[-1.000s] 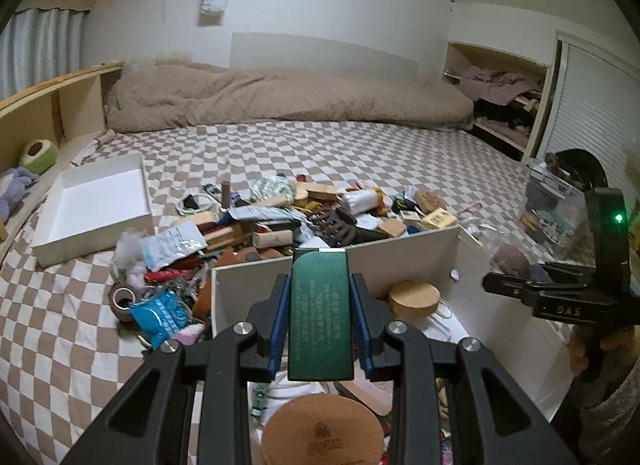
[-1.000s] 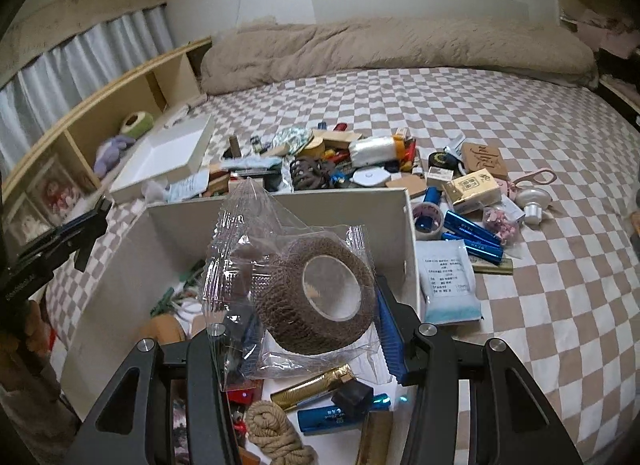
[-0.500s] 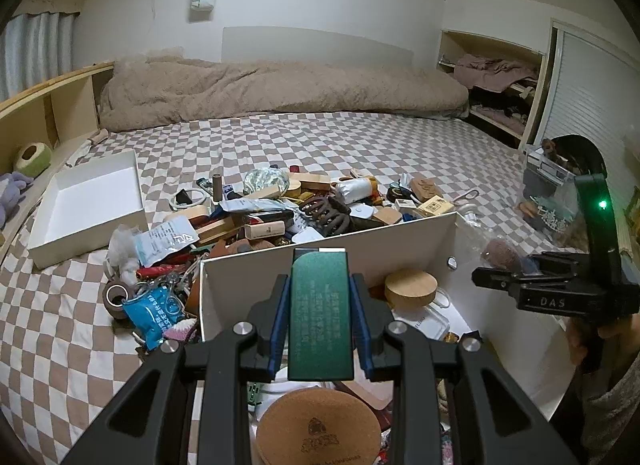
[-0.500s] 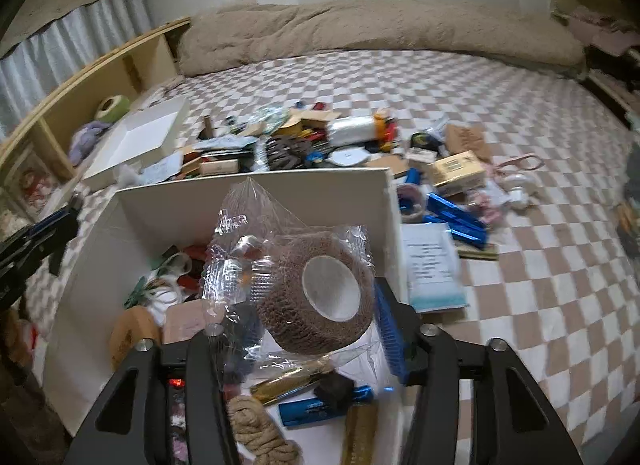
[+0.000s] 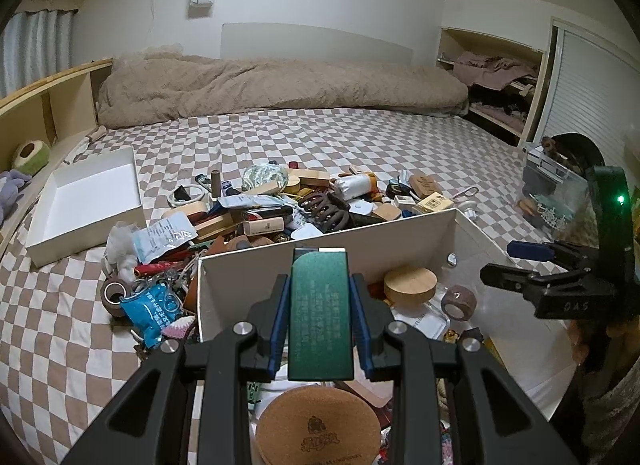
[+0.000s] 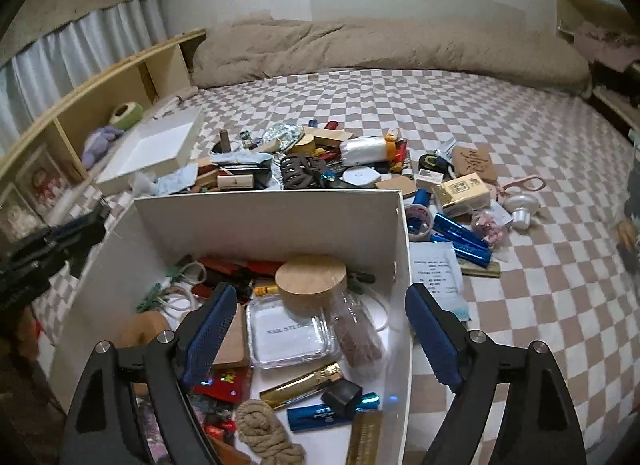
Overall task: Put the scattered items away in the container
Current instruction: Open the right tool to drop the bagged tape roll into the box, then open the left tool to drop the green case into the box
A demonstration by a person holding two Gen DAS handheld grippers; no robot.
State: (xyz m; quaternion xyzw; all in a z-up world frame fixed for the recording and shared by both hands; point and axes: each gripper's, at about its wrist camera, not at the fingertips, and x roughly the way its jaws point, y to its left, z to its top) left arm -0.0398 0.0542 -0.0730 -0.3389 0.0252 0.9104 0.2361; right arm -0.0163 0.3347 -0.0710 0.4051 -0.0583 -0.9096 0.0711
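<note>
left gripper (image 5: 320, 317) pinches green box (image 5: 320, 313) over white container (image 6: 280, 217), poised to drop. right gripper (image 6: 320, 329) just spread, empty; bagged brown roll (image 5: 458, 302) inside.

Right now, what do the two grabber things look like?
Each one is black, with two thick arms that have triangle cut-outs and shiny silver bolts. The fingers have bumpy blue pads. The right gripper, seen from the side, has pale letters on its body and a tall black part with a little green light. A grey knitted sleeve shows behind it.
</note>
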